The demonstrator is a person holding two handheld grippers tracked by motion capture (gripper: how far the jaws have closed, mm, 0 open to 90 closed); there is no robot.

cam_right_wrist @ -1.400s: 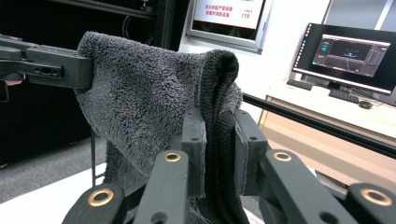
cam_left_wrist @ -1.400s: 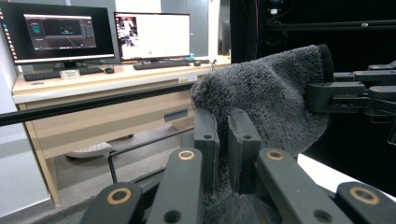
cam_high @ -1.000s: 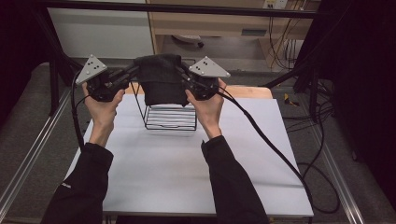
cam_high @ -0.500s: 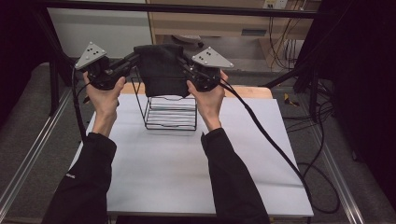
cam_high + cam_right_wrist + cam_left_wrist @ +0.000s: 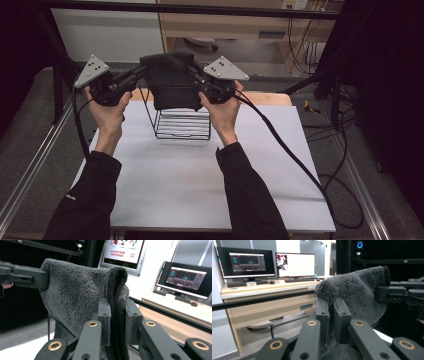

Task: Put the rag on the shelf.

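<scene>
A dark grey fleecy cloth (image 5: 171,80) hangs in the air above the black wire rack (image 5: 182,120), stretched between both tools. The left gripper (image 5: 141,72) pinches its nine o'clock corner, the right gripper (image 5: 194,75) its three o'clock corner. The rack stands on the white table (image 5: 200,175).

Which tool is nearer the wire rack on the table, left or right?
Right, though only slightly. The right tool hangs above the wire rack at its right edge, while the left tool sits up and off past its left edge. Both grip the dark towel.
</scene>
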